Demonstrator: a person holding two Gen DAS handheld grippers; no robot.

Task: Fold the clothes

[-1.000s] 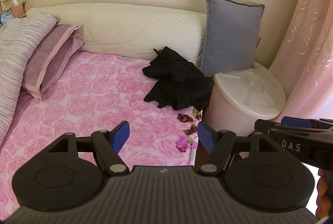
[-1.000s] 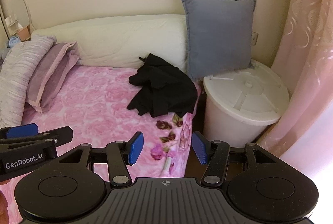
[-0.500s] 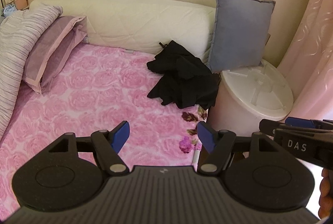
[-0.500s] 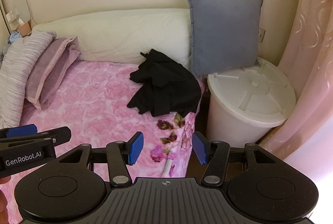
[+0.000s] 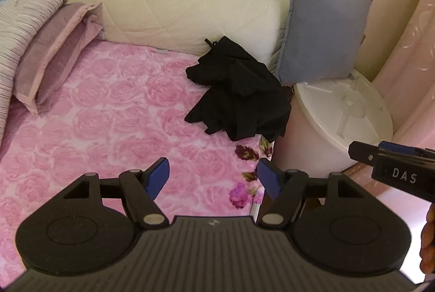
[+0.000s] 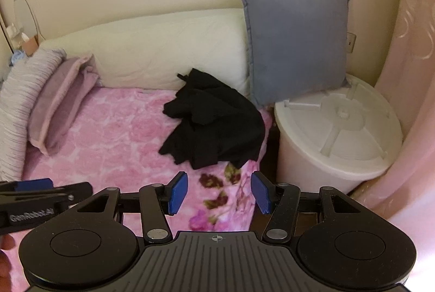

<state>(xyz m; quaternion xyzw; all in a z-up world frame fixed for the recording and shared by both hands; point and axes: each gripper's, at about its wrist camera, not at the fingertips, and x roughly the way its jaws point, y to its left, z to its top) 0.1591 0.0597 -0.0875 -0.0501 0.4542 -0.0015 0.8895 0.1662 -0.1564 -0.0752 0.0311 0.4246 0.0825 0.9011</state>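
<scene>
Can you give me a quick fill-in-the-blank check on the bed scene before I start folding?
1. The crumpled black garment lies on the ______ rose-patterned bedspread.
2. The grey-blue square cushion leans partly over the lid of the round ______ plastic bin.
3. The left tool and the right tool both have jaws that stand ______, holding nothing.

Missing words: pink; white; open

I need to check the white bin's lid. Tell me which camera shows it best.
The right wrist view: the white bin's lid shows nearly whole, ribs and centre knob clear. In the left wrist view the lid is farther off to the side, with the right gripper crossing its near edge.
</scene>
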